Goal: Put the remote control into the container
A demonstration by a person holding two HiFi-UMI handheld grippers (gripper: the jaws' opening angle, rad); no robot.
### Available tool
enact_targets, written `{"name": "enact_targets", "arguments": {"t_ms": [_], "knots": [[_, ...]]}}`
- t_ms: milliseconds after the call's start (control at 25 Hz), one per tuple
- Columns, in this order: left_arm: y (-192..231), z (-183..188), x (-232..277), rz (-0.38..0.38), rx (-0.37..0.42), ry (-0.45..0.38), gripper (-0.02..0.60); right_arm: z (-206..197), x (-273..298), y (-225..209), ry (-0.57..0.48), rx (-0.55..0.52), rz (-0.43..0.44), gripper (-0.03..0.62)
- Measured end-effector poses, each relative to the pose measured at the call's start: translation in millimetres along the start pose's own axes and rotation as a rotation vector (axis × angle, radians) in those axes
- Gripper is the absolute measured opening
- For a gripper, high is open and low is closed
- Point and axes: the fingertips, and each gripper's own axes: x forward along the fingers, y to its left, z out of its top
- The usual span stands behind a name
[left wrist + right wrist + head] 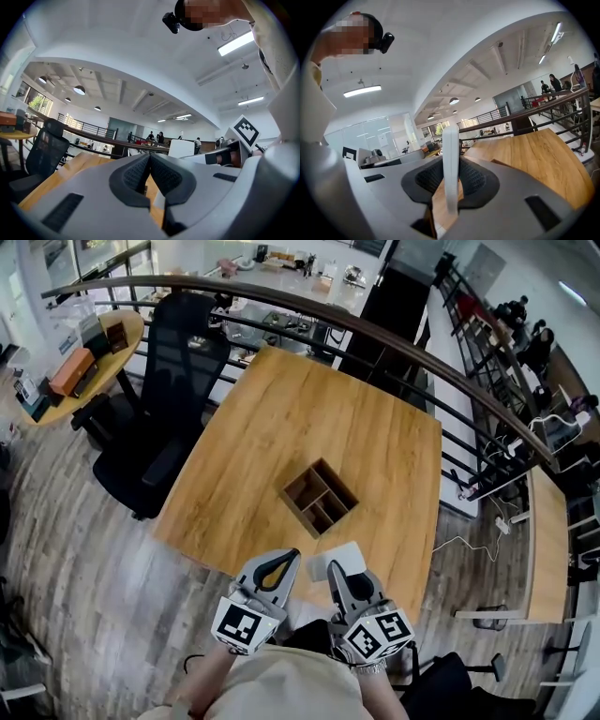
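A white remote control (341, 557) stands on its edge between the jaws of my right gripper (333, 570), held above the near edge of the wooden table (281, 418). In the right gripper view the remote control (451, 159) is a thin white slab pinched between the black pads (474, 179). The container (320, 497) is a small wooden box with several compartments, lying on the table just beyond both grippers. My left gripper (292, 556) hovers beside the right one, jaws pressed together with nothing between them (149, 158). From the left gripper view the remote control (181, 147) shows to the right.
A black office chair (173, 395) stands at the table's left side. A curved metal railing (394, 338) runs behind the table. A round table (94, 357) with boxes is at far left, and another desk (548, 540) at right.
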Motion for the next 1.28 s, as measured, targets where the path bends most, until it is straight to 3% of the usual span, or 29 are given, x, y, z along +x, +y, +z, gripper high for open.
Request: {"name": "enact_targets", "arguments": {"t_ms": [160,400,600,840,1040,1280], "knots": [[21,-2,12,0.021,0.006,0.009,0.012,10,22,-11,0.007,-0.009,0.002,0.103],[36,-14,41,0.048,0.0,0.097,0.012,21,45,-46,0.02,-0.026,0.024,0.103],[31,-27,79,0.086,-0.024,0.095,0.012,29,63,-95,0.048,-0.006,0.05,0.103],[43,-45,144,0.168,-0.023,0.096,0.012,38,106,-167,0.1,-0.074,0.081,0.103],[51,-60,188,0.218,-0.055,0.122,0.012,24,147,-224,0.148,-0.092,0.107,0.103],[62,-100,209,0.23,-0.08,0.185,0.012,-27,185,-247,0.237,-0.108,0.158,0.103]]}}
